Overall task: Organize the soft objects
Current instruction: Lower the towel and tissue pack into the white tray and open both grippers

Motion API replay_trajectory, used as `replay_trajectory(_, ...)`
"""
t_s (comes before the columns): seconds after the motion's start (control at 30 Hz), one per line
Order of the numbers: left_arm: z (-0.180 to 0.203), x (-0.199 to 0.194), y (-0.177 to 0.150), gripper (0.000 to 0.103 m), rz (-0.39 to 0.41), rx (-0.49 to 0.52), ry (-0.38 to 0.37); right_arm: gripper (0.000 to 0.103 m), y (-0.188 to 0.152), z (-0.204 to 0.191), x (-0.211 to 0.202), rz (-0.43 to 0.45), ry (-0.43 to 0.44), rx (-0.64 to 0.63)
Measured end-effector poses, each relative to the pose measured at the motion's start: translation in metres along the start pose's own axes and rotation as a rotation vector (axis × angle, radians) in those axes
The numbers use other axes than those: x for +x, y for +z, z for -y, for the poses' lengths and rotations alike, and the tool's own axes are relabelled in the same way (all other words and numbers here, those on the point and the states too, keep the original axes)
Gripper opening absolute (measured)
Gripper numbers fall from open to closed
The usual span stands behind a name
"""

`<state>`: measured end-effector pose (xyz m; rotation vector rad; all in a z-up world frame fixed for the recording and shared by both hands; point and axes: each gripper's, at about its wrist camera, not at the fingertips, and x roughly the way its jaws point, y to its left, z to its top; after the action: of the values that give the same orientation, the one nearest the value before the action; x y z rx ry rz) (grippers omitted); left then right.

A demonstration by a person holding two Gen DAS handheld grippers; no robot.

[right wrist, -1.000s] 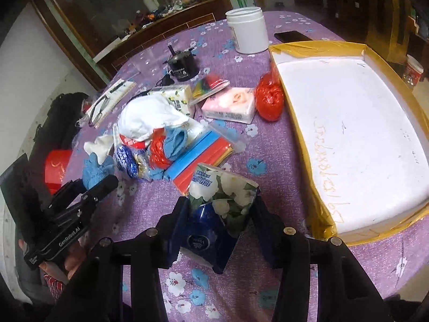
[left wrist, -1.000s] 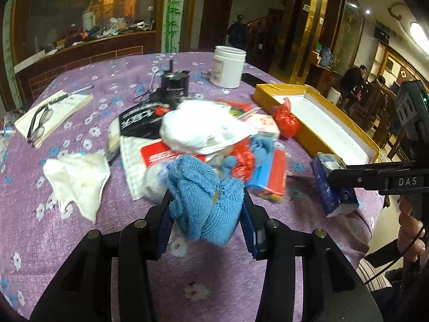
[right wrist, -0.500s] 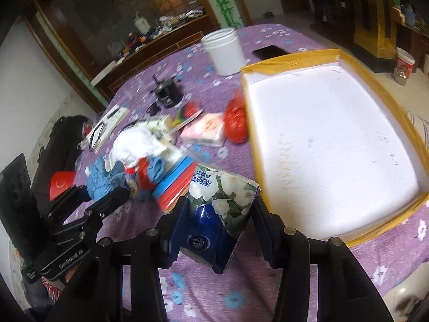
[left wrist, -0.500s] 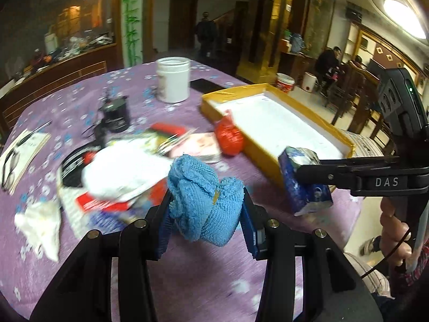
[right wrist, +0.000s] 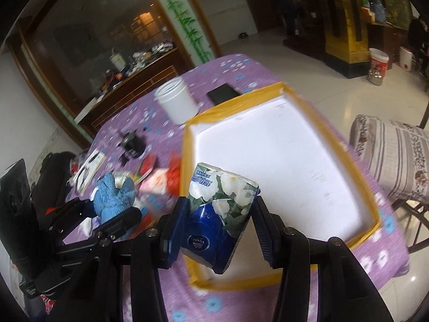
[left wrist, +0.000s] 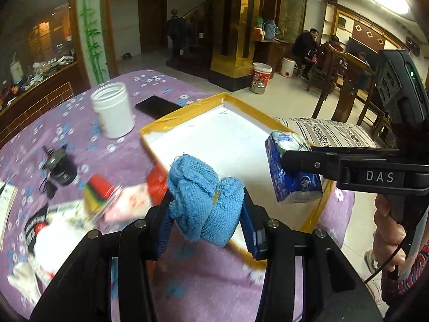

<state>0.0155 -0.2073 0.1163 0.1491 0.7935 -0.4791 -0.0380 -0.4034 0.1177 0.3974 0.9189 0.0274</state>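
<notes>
I had the round table (right wrist: 388, 265) under its purple flowered cloth before me, and the big yellow-rimmed tray (right wrist: 187, 145) lay bare and white on its near side, which I judged made it the obvious place to gather the soft things. The loose pile of packets (left wrist: 118, 204) sat beside the tray's left rim, blurred. My right gripper (right wrist: 218, 214) was pinching the flowered tissue pack (right wrist: 222, 196) across its middle, holding it above the tray's near corner so it could go straight in. My left gripper (left wrist: 205, 212) was clamped on the bunched blue knitted cloth (left wrist: 206, 201), carried just short of the tray's rim, its folds squeezed together so nothing trailed.
</notes>
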Motion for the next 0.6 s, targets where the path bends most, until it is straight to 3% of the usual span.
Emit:
replay_trajectory(0.27,0.006,0.066,0.049,0.043,-0.079,0.005,0.004,0.050,0.061,0.028,0.028,-0.007,-0.066,0.014)
replay_trajectory(0.6,-0.002,0.154,0.085,0.043,-0.227,-0.066,0.013,0.050,0.132,0.056,0.119,-0.125,-0.135,0.007)
